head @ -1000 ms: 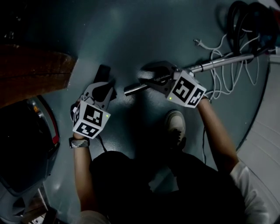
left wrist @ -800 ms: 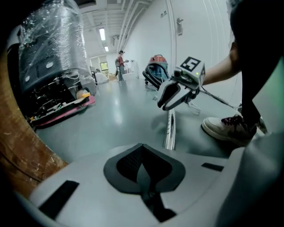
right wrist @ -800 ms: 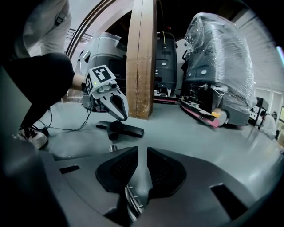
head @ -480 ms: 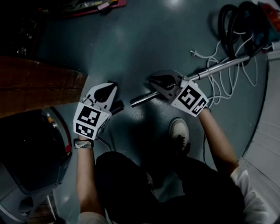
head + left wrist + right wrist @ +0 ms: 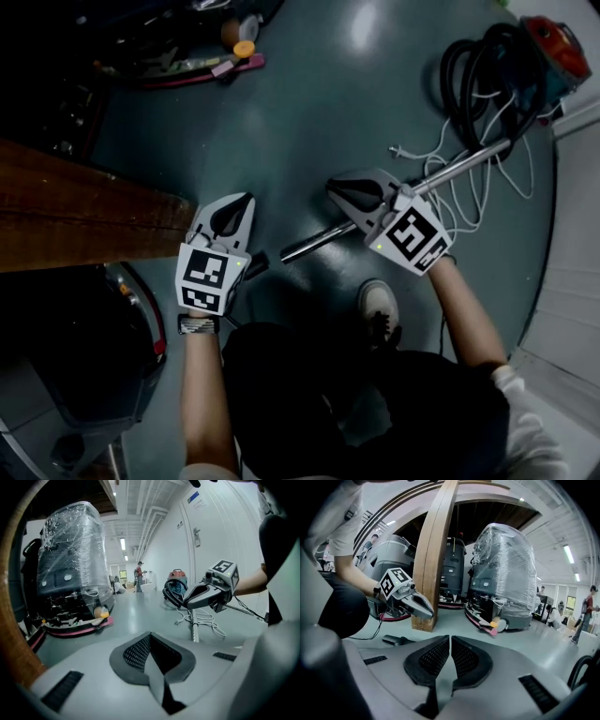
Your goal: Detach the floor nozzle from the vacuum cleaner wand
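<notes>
Left gripper [image 5: 242,202] and right gripper [image 5: 336,187] are both closed, empty. The metal wand [image 5: 314,241] is stiff and slick, so clamp mid-tube. The dark floor nozzle [image 5: 396,641] is probably light plastic; grip its neck.

Glossy grey-blue floor [image 5: 309,112], on which a metal wand [image 5: 314,242] was laid aslant, with the black floor nozzle [image 5: 396,641] just beside its lower end (partly hidden in the head view). White cable [image 5: 466,192] was looped beside the wand; a coiled black hose [image 5: 469,70] and a red-topped vacuum cleaner [image 5: 548,42] were seen beyond.
</notes>
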`<state>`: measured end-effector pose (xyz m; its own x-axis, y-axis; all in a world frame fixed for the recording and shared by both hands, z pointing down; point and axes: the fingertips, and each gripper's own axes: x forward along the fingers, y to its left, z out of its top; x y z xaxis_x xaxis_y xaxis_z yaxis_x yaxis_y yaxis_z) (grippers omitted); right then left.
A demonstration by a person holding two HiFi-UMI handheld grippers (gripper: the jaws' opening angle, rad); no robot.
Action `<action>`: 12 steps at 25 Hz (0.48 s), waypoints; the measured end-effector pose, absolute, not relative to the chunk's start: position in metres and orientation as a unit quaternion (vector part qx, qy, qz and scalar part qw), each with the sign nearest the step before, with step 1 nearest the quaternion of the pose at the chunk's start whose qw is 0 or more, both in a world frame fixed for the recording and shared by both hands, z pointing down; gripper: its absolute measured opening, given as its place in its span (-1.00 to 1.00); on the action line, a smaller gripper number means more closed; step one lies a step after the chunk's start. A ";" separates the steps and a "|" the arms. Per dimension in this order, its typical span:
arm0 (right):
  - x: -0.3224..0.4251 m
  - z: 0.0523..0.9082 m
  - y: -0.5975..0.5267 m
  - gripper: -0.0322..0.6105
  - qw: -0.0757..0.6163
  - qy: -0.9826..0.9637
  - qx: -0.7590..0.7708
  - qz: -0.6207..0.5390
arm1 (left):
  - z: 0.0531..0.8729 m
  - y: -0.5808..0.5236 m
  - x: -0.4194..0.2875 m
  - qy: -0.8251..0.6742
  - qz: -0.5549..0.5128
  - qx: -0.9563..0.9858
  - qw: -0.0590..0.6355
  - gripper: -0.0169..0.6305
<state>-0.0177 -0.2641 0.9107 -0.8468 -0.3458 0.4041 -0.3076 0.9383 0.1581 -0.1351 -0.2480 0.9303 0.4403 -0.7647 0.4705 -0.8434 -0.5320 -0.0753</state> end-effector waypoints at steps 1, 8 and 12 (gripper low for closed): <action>-0.016 0.902 -0.265 -0.79 0.220 -0.959 0.170 -0.049 | 0.923 -0.249 -0.135 -0.481 0.229 0.843 0.081 -0.94; 0.004 0.818 -0.283 -0.79 0.200 -0.956 0.199 -0.076 | 0.857 -0.261 -0.136 -0.507 0.218 0.833 0.046 -0.94; 0.018 0.778 -0.291 -0.79 0.187 -0.954 0.217 -0.088 | 0.821 -0.263 -0.137 -0.525 0.210 0.824 0.028 -0.94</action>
